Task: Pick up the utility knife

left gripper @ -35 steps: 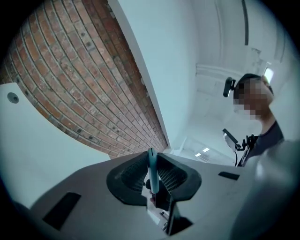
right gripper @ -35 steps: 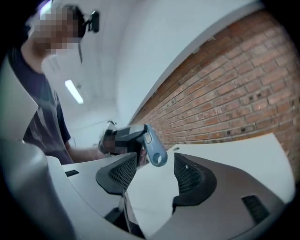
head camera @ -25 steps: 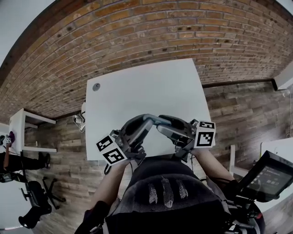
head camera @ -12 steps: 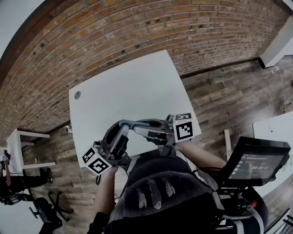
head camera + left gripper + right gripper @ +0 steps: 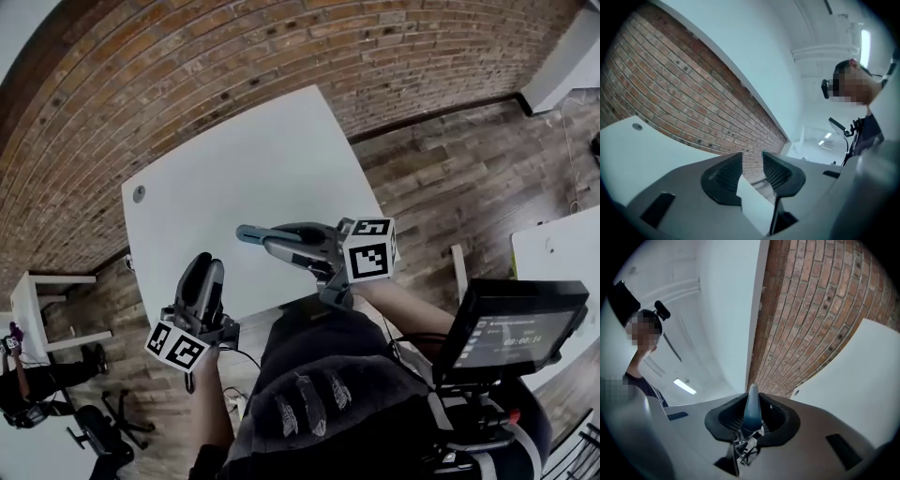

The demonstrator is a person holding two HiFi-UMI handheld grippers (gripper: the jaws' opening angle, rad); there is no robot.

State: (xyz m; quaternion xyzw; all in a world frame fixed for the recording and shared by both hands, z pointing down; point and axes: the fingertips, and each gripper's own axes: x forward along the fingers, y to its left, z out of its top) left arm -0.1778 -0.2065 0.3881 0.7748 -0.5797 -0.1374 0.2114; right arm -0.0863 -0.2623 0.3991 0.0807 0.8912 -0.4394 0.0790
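Note:
A blue-grey utility knife (image 5: 253, 233) (image 5: 752, 408) sticks out from my right gripper (image 5: 279, 241) (image 5: 751, 417), whose jaws have just been closing and are now shut on it. The knife hangs over the near part of the white table (image 5: 234, 159), pointing left in the head view. My left gripper (image 5: 207, 269) (image 5: 752, 165) is lower left of it, apart from the knife, at the table's near edge. Its jaws have just been opening and stand open with nothing between them.
The table has a round cable hole (image 5: 139, 194) at its far left corner. A screen on a stand (image 5: 506, 330) is at my right. A brick wall runs behind the table, with wooden floor around it. A white shelf (image 5: 37, 286) and a chair (image 5: 98, 427) stand at lower left.
The two grippers met tip to tip over the table's near edge. Now the left gripper has let go and drawn away down and left, while the right keeps the knife.

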